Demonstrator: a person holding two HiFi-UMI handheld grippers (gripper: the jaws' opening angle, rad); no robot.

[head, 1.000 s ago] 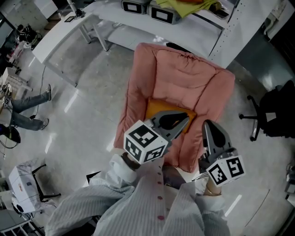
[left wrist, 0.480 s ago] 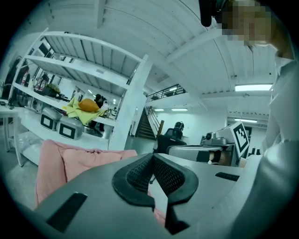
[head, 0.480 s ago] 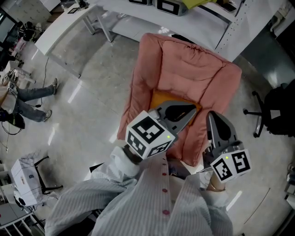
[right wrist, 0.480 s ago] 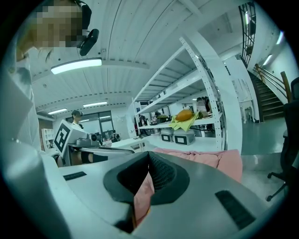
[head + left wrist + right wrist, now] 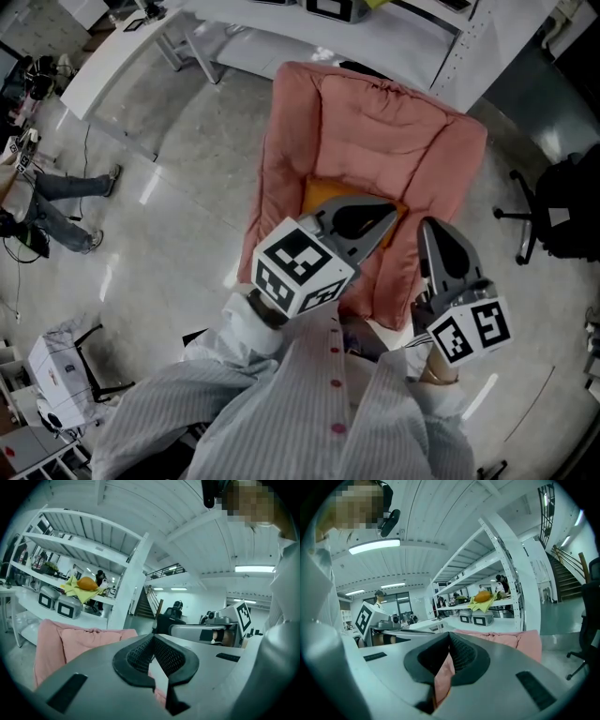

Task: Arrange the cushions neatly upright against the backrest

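Observation:
A pink padded armchair stands on the grey floor, seen from above in the head view. An orange cushion lies flat on its seat, partly hidden under my left gripper. That gripper hovers over the seat with its jaws shut and nothing between them. My right gripper hangs over the chair's right arm, also shut and empty. In the left gripper view the shut jaws point past the chair's back. In the right gripper view the closed tips sit in front of the pink chair.
A white shelving unit with grey boxes stands right behind the chair. A white table is at the upper left, a black office chair at the right. A person's legs show at the left edge.
Both grippers have shifted slightly up and right over the seat as the head view moved. The cushion lies where it was.

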